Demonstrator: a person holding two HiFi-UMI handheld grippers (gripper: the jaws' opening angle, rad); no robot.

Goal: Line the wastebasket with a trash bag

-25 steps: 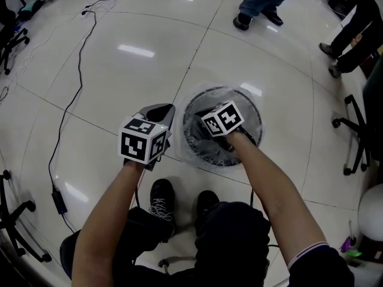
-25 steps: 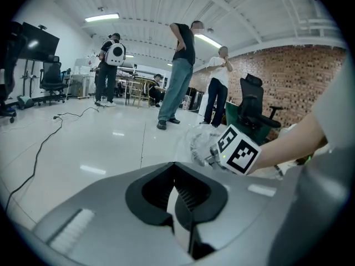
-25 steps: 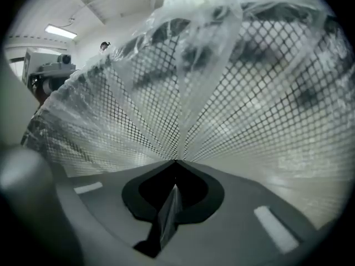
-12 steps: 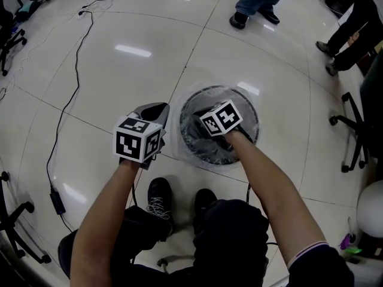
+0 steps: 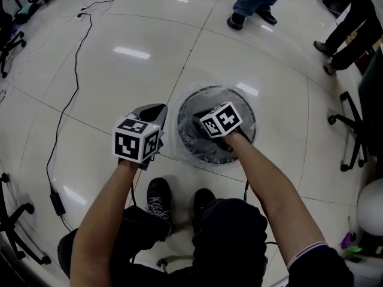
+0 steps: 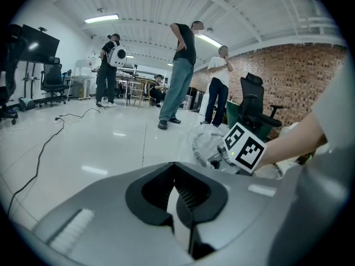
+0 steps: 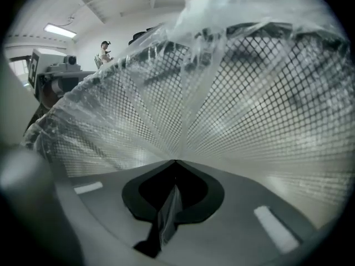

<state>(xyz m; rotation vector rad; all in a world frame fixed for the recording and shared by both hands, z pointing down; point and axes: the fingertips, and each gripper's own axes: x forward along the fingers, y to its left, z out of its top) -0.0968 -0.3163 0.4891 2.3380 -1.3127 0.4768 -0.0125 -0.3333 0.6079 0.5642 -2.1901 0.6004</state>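
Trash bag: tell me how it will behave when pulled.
The trash bag is probably floppy: its thin film fans into pleats from the shut right gripper. Being see-through, it is likely very light, and it may snag on the mesh wastebasket.

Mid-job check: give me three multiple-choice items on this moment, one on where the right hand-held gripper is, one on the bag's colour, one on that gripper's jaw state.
1. Where is the right hand-held gripper?
A) down inside the wastebasket
B) on the floor beside it
C) over a chair

2. What colour is the trash bag?
A) black
B) clear
C) blue

3. How do the right jaws stand?
A) wide apart
B) shut on nothing
C) shut on bag film

Answers:
1 A: the basket's mesh wall fills the right gripper view.
2 B: the mesh shows through the film.
3 C: folds of film run into the closed tips.
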